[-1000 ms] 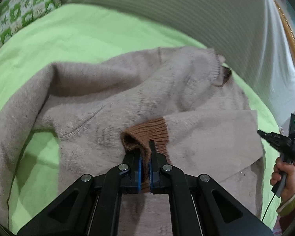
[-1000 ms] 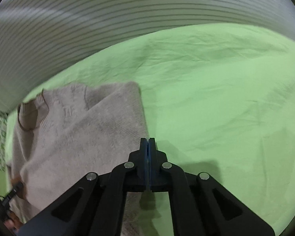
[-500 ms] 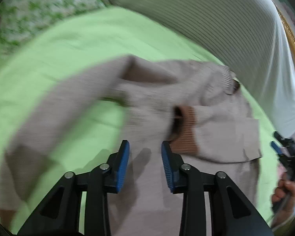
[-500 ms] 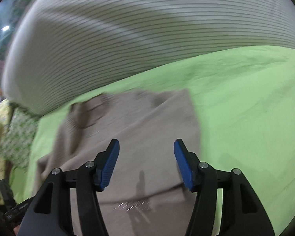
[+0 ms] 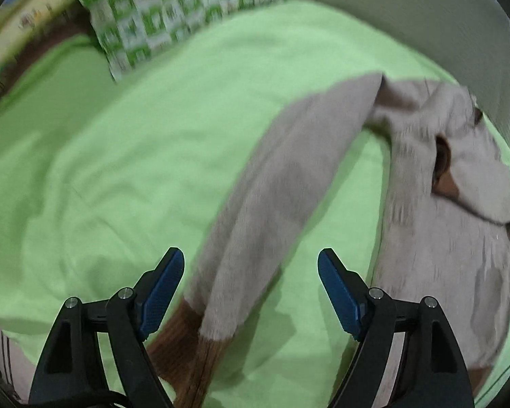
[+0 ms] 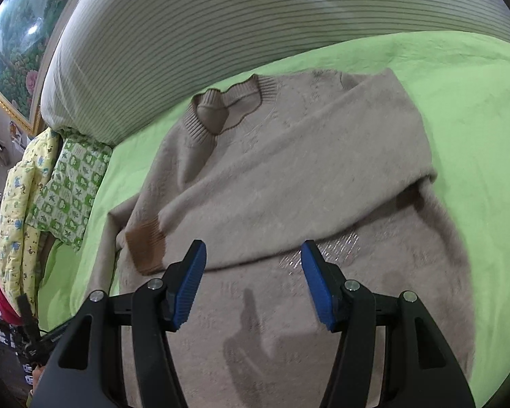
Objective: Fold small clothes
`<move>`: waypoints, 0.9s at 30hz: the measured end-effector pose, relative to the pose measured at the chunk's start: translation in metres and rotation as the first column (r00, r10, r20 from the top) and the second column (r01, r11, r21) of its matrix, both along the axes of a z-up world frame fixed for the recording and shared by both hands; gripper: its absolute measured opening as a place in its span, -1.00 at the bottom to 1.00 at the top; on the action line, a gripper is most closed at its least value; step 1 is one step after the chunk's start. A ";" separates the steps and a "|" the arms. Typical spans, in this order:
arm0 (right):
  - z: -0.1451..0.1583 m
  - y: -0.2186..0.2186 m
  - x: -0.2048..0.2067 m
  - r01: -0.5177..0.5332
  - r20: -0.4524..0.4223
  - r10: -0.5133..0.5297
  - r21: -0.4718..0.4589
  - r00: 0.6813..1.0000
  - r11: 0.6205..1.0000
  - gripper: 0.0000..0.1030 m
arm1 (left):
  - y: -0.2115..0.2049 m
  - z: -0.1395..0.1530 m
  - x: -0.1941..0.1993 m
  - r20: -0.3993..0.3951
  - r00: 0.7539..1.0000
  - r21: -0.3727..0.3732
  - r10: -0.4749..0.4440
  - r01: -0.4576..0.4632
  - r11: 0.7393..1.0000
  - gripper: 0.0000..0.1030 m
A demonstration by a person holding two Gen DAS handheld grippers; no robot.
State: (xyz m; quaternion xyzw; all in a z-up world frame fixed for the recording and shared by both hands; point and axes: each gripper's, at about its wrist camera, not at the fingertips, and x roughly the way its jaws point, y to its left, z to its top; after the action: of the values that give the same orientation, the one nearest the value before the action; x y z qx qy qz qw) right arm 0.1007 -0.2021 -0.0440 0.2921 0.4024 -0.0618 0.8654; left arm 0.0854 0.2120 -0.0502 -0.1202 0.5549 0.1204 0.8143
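The left hand-held gripper (image 5: 251, 278) is spreading its jaws wide, the blue ribbed pads clear of everything. Between them, lower down, passes the loose sleeve (image 5: 275, 204) of a fuzzy beige knitted sweater (image 5: 442, 238), which lies stretched on the bed; nothing is gripped. That sleeve ends in a ribbed brown cuff (image 5: 187, 350) just beside the left pad, partly hidden behind the finger. The view is blurred.

The right hand-held gripper (image 6: 253, 282) stands about half open and empty above the sweater (image 6: 289, 323) body, and its shadow falls on the knit below. Just beyond its pads the other sleeve (image 6: 289, 176) lies folded across the chest, its brown cuff (image 6: 146, 241) resting near the sweater's left edge as seen from this camera. The ribbed neckline (image 6: 234, 102) points toward a white striped bolster (image 6: 255, 27) at the far side.

The sweater lies flat on a lime-green bedsheet (image 6: 476, 119). A green-and-white checked pillow (image 5: 166, 13) sits at the sheet's far edge, with a yellow printed quilt (image 6: 20, 204) beside it.
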 end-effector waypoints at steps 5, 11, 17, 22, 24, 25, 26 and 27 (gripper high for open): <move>0.003 0.007 -0.004 0.008 -0.007 -0.008 -0.005 1.000 1.000 0.15 | 0.005 -0.013 0.002 -0.041 0.998 -0.070 -0.052 0.049 0.996 -0.86; 0.006 0.007 -0.016 0.025 0.008 -0.024 -0.019 1.000 1.000 0.15 | -0.002 0.050 0.004 0.153 0.985 -0.249 -0.075 0.112 0.962 -0.90; 0.004 -0.014 -0.029 0.085 0.010 -0.085 0.003 0.996 0.996 0.15 | -0.098 0.173 0.049 0.452 0.855 -0.297 -0.253 0.412 0.861 -0.90; 0.008 -0.037 -0.038 0.151 0.028 -0.151 0.016 0.988 0.988 0.15 | -0.215 0.221 0.112 0.571 0.727 -0.277 -0.381 0.607 0.745 -0.79; 0.008 -0.047 -0.041 0.173 0.028 -0.174 0.020 0.984 0.985 0.15 | -0.259 0.208 0.139 0.541 0.722 -0.278 -0.432 0.638 0.718 -0.50; 0.008 -0.050 -0.042 0.182 0.026 -0.182 0.022 0.983 0.983 0.15 | -0.275 0.196 0.149 0.513 0.730 -0.282 -0.451 0.640 0.715 -0.36; 0.007 -0.055 -0.042 0.191 0.024 -0.192 0.027 0.981 0.981 0.15 | -0.288 0.181 0.159 0.479 0.739 -0.284 -0.474 0.642 0.712 -0.35; 0.005 -0.060 -0.043 0.199 0.019 -0.199 0.032 0.980 0.980 0.15 | -0.296 0.165 0.165 0.441 0.749 -0.269 -0.494 0.636 0.723 -0.35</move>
State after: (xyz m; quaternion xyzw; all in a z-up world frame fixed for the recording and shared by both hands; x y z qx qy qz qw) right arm 0.0577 -0.2617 -0.0386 0.3446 0.3623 -0.1386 0.8548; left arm 0.2503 -0.0841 0.1146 -0.1262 0.4286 -0.2772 0.8506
